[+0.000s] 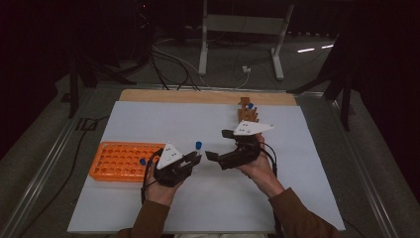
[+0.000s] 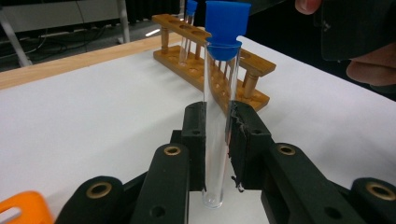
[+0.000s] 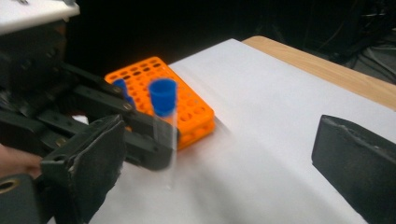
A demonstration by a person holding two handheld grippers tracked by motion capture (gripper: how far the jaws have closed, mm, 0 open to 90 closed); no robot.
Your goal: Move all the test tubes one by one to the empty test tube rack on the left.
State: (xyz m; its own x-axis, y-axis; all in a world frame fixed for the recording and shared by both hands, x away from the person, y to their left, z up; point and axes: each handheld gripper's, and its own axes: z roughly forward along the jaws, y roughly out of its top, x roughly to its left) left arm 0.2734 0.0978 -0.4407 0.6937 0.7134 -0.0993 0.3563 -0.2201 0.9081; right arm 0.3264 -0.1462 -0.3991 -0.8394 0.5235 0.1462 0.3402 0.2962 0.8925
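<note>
A clear test tube with a blue cap (image 2: 218,112) stands upright between the black jaws of my left gripper (image 2: 217,140), which is shut on it around mid-length. In the high view the same tube (image 1: 198,145) shows at the tip of my left gripper (image 1: 197,159), near the middle of the white mat. My right gripper (image 1: 218,144) faces it from the right, open, jaws wide apart and not touching the tube. In the right gripper view the tube (image 3: 164,116) stands just beyond the left of the two spread jaws of my right gripper (image 3: 224,158).
An orange tube rack (image 1: 121,161) lies at the mat's left with a blue-capped tube (image 1: 142,161) at its near end. A wooden rack (image 1: 247,113) holding one capped tube stands at the far edge. The white mat (image 1: 297,188) covers a wooden table.
</note>
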